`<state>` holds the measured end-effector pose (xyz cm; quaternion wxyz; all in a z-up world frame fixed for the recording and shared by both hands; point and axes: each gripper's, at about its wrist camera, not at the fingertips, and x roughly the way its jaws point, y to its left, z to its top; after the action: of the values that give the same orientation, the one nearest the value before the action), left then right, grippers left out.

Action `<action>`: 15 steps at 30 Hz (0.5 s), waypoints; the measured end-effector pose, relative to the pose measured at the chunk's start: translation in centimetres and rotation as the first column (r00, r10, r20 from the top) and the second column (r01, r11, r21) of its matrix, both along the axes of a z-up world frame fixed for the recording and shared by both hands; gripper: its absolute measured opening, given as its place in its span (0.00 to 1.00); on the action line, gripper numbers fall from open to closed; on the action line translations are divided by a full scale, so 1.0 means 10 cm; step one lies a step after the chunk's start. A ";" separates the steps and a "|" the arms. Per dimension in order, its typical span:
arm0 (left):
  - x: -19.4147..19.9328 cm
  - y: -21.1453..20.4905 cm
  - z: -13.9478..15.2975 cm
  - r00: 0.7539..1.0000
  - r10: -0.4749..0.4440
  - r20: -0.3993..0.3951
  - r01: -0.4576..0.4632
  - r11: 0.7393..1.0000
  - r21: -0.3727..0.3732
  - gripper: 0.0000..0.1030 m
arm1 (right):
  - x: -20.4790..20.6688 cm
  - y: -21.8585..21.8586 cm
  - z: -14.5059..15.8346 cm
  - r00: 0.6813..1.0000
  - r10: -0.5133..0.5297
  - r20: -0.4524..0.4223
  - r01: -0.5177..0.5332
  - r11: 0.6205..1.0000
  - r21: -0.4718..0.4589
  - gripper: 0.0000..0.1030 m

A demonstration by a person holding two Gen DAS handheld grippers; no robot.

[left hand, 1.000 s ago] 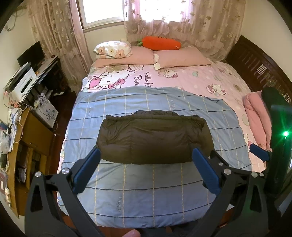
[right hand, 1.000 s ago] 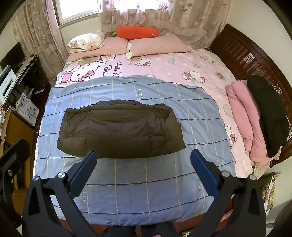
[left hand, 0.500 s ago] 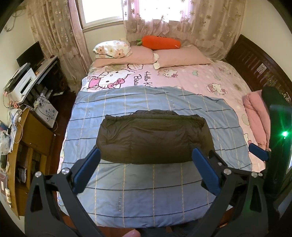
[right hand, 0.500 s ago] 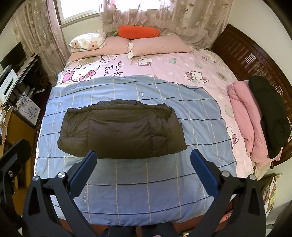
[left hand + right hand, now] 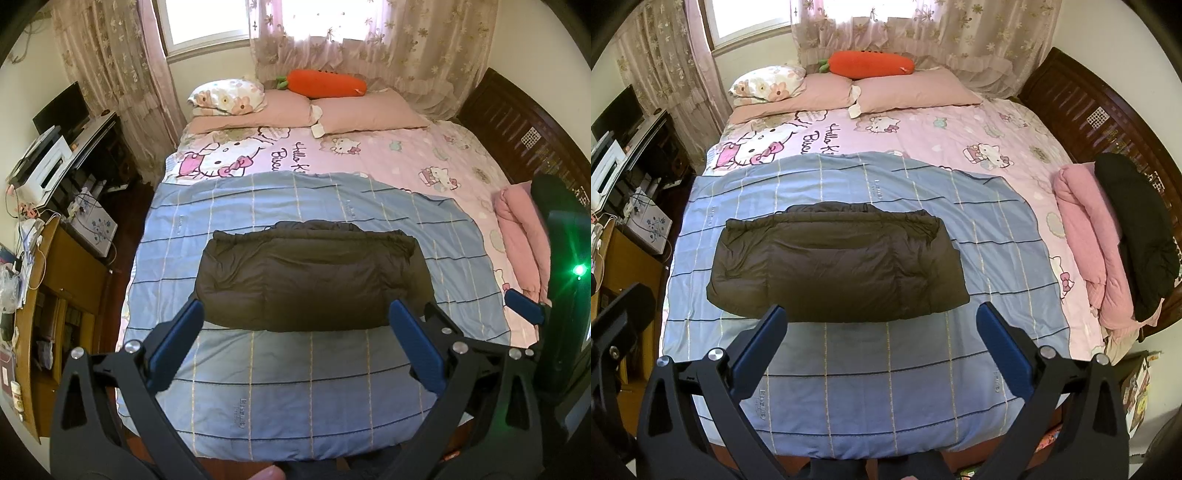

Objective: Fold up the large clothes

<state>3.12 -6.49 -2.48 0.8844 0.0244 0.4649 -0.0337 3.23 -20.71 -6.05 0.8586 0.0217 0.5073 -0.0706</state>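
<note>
A dark brown puffer jacket [image 5: 314,280] lies folded into a wide rectangle on the blue checked blanket [image 5: 295,384], in the middle of the bed. It also shows in the right wrist view [image 5: 834,262]. My left gripper [image 5: 295,314] is open and empty, held above the blanket's near part, short of the jacket. My right gripper [image 5: 881,314] is open and empty too, at about the same height and distance. The right gripper's blue fingertip [image 5: 522,308] shows at the right edge of the left wrist view.
Pink and black folded clothes [image 5: 1108,236] lie stacked at the bed's right edge. Pillows [image 5: 912,88] and a carrot plush [image 5: 871,64] lie at the head. A desk with a printer [image 5: 40,166] and a wooden cabinet [image 5: 62,280] stand left of the bed. A dark headboard [image 5: 1082,103] stands on the right.
Both grippers have drifted very slightly; the jacket lies as before and both grippers stay open.
</note>
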 end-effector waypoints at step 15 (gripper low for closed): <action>0.00 0.03 -0.06 1.000 -0.022 -0.016 0.021 1.000 -0.009 0.98 | 0.03 0.02 -0.02 1.000 0.008 -0.002 -0.008 1.000 -0.002 0.99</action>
<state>3.16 -6.17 -3.08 0.8802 0.0253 0.4717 -0.0454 3.50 -20.46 -6.26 0.8584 0.0188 0.5082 -0.0674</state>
